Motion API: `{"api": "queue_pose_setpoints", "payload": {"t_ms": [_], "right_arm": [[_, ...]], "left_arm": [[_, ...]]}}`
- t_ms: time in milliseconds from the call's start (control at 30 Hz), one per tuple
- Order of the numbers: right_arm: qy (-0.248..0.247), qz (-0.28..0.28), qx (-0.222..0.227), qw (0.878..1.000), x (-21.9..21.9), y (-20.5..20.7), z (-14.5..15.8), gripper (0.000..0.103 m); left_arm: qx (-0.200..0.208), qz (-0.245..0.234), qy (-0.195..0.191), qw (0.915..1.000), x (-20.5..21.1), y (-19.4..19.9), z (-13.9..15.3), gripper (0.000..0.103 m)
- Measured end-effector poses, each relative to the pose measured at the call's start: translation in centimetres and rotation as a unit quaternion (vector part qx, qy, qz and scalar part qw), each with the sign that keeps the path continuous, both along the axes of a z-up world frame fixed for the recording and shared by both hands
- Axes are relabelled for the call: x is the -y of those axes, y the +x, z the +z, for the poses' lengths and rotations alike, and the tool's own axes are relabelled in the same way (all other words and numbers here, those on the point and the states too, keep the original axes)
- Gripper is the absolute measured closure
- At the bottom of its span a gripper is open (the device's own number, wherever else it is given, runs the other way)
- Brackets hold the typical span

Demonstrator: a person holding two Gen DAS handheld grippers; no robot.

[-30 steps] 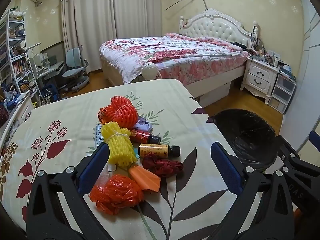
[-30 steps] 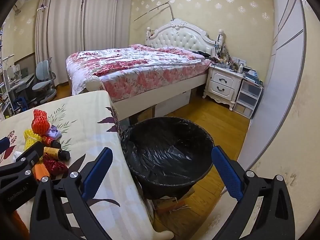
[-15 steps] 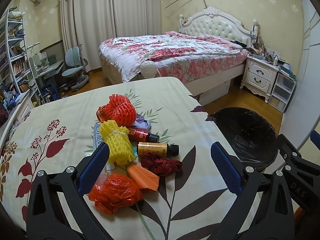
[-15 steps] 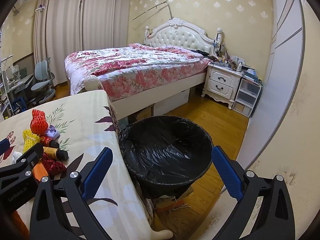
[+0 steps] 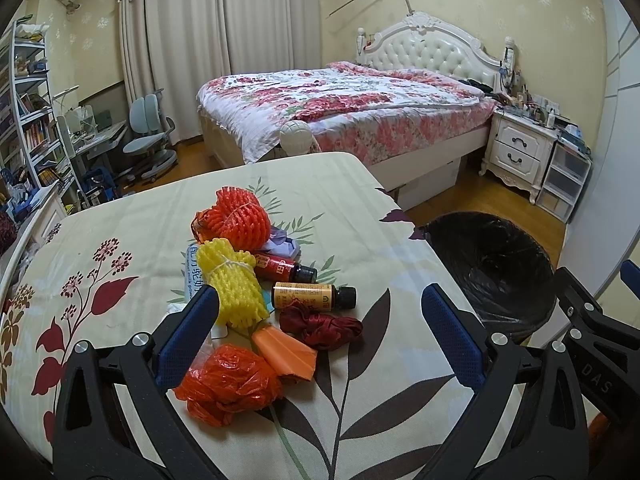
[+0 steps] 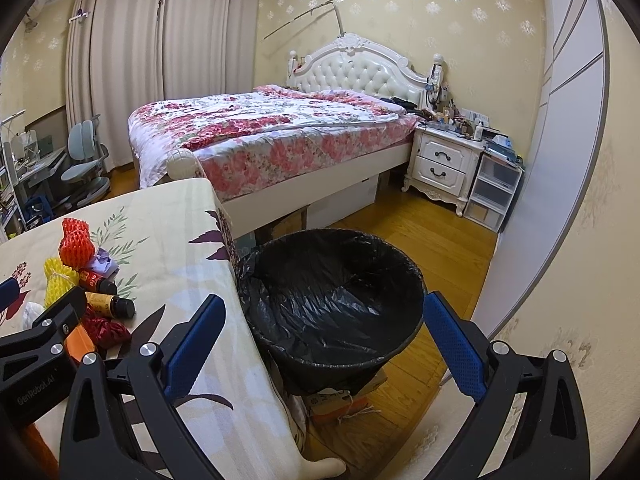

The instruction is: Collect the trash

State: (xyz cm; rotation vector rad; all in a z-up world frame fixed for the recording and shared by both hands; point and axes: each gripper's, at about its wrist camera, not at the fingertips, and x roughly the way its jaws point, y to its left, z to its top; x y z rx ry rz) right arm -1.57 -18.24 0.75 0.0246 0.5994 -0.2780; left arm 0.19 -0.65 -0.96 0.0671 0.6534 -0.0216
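I see trash pile on leafy tablecloth: crumpled orange plastic bag (image 5: 230, 384), yellow foam net (image 5: 232, 284), small brown bottle (image 5: 312, 297). Black-lined round bin (image 6: 334, 304) beside table edge. My left claw (image 5: 320, 320) wide apart over pile. My right claw (image 6: 325, 328) wide apart over bin, holding nothing.

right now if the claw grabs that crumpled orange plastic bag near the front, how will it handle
The orange plastic bag looks thin and crinkled, so it is probably very light and will likely squash flat between the fingers. Being loosely bunched, it may unfurl and dangle when lifted. Its glossy film could be a little slippery.
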Motion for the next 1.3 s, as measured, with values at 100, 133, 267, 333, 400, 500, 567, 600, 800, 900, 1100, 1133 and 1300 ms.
{"api": "queue_pose_setpoints", "payload": {"t_ms": [100,133,267,333,400,500,567,600,800,900,1100,1133,1300], "right_arm": [[0.000,0.000,0.000,1.000,0.0,0.0,0.0,0.006],[0.000,0.000,0.000,1.000,0.0,0.0,0.0,0.006],[0.000,0.000,0.000,1.000,0.0,0.0,0.0,0.006],[0.000,0.000,0.000,1.000,0.0,0.0,0.0,0.006],[0.000,0.000,-0.001,1.000,0.0,0.1,0.0,0.006],[0.001,0.000,-0.001,1.000,0.0,0.1,0.0,0.006],[0.001,0.000,-0.002,1.000,0.2,-0.1,-0.1,0.006],[0.001,0.000,-0.002,1.000,0.2,-0.2,-0.1,0.006],[0.001,0.000,-0.002,1.000,0.2,-0.1,-0.1,0.006],[0.002,0.000,-0.002,1.000,0.2,-0.1,-0.1,0.006],[0.002,0.000,-0.003,1.000,0.2,-0.1,-0.1,0.006],[0.002,0.000,-0.003,1.000,0.3,-0.1,-0.1,0.006],[0.004,-0.003,-0.006,1.000,0.5,-0.3,-1.1,0.006]], "left_arm": [[-0.001,0.000,0.000,1.0000,0.1,0.0,-0.1,0.004],[0.000,0.000,0.000,1.0000,0.1,0.0,-0.2,0.004],[0.000,0.000,0.000,1.0000,0.1,0.0,-0.3,0.004],[-0.001,0.000,0.001,1.0000,0.1,0.0,-0.2,0.004],[-0.001,0.000,0.001,1.0000,0.1,0.0,-0.2,0.004],[-0.001,0.000,0.001,1.0000,0.2,0.0,-0.3,0.004],[-0.002,-0.001,0.000,1.0000,0.1,0.0,-0.3,0.004],[-0.002,-0.001,0.000,1.0000,0.2,0.0,-0.3,0.004],[-0.001,0.000,0.001,1.0000,0.1,0.0,-0.2,0.004],[-0.002,0.000,0.000,1.0000,0.1,0.0,-0.2,0.004],[-0.002,0.000,0.000,1.0000,0.1,0.0,-0.2,0.004],[-0.003,-0.001,0.000,1.0000,0.2,0.0,-0.3,0.004],[-0.003,0.000,0.000,1.0000,0.3,0.0,-0.4,0.004]]}}
